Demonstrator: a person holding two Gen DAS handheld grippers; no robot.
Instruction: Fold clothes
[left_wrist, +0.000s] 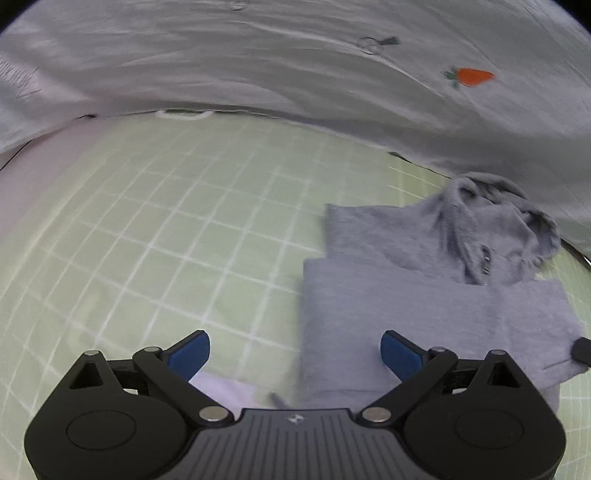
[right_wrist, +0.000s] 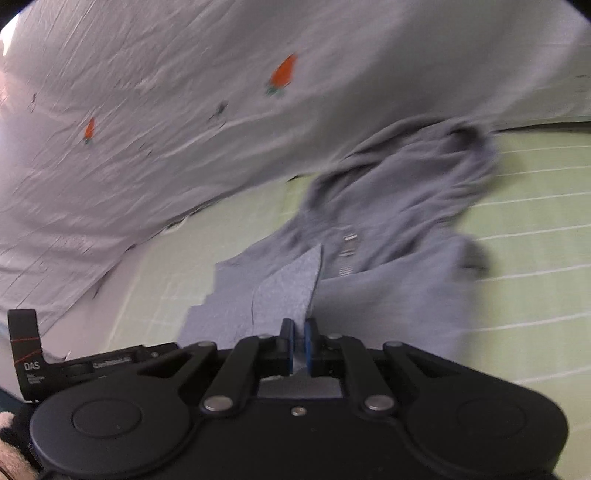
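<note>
Right jaws clamped on grey hoodie (right_wrist: 388, 229) fold, apparently lifted, left jaws spread

the pale green gridded cutting mat (left_wrist: 166, 229) lies bare left of the grey zip hoodie (left_wrist: 424, 295), open for passage; the white carrot-print sheet (left_wrist: 295, 66) walls off the far edge.

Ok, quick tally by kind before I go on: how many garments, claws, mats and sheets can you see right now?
Grey hoodie: 1, partly folded
Claws: 2, left claw open, right claw shut on the hoodie
Green grid mat: 1
White sheet with carrot prints: 1
Total: 5
</note>
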